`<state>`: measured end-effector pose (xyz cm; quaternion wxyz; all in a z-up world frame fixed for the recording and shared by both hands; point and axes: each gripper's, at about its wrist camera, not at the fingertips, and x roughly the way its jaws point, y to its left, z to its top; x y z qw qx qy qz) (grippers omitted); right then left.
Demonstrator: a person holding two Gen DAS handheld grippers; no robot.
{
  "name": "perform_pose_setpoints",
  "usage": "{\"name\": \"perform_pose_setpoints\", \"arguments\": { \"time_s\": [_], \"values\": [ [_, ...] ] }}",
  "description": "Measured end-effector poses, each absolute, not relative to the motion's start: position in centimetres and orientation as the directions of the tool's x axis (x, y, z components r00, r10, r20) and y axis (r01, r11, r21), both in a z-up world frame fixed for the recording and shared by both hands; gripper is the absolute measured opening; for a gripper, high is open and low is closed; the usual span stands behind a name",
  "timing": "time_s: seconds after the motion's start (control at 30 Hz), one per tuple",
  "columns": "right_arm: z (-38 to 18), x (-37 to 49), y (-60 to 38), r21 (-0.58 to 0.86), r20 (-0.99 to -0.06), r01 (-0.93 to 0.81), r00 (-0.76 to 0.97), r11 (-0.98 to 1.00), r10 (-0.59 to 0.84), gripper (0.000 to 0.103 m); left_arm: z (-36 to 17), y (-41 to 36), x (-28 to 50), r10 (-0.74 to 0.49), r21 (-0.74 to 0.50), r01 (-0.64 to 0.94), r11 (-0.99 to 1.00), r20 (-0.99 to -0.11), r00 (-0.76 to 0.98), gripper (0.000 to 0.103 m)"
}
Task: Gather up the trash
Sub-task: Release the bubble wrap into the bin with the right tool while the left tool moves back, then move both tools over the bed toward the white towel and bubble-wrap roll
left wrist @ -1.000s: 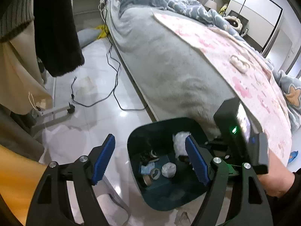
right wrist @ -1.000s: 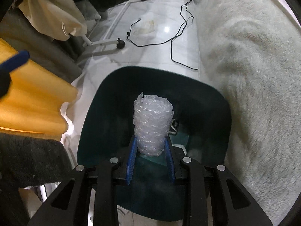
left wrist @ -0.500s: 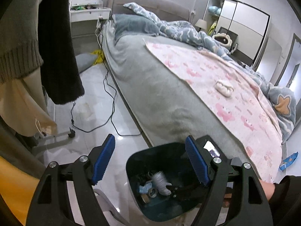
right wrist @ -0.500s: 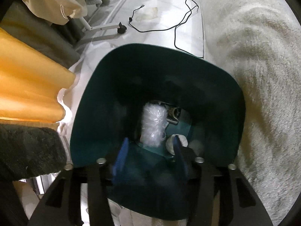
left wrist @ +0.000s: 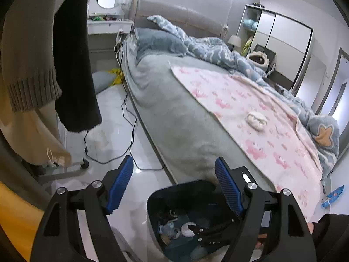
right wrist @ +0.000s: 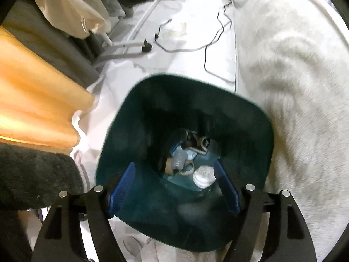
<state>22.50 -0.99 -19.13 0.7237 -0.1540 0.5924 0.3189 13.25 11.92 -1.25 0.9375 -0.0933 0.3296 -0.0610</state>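
Both grippers' fingers spread empty; trash (right wrist: 204, 175), seemingly wrapped, lies in bin (right wrist: 152, 100) below.

A pink blanket (left wrist: 250, 113) covers a grey bed (left wrist: 174, 118); black cables (left wrist: 128, 118) trail across the white floor (left wrist: 113, 135) beside hanging clothes (left wrist: 74, 65).

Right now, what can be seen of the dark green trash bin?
The dark green trash bin is a smooth, plastic-looking tub with a rounded-square rim, open, no lid in view. It stands upright on the pale floor close beside the bed. At its bottom lies mixed trash: a white crumpled wad, bluish scraps, a tape-like ring. The right gripper hangs open over its mouth, holding nothing.
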Motion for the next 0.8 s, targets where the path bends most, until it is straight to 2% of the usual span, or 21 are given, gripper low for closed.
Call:
{"name": "perform_pose_setpoints", "arguments": {
  "time_s": [0.4,0.8],
  "values": [
    [-11.3,24.0,-4.5,0.110,-0.849,-0.640,0.338,0.760,0.407,0.081,0.0,9.0,14.7,-0.189,-0.193,0.091,0.977,-0.586,0.788,0.080],
    [-6.6,27.6,-11.2,0.070,-0.776,-0.573,0.483,0.816,0.406,0.084,0.0,3.6,18.1,-0.244,-0.177,0.171,0.969,-0.602,0.760,0.083]
  ]
}}
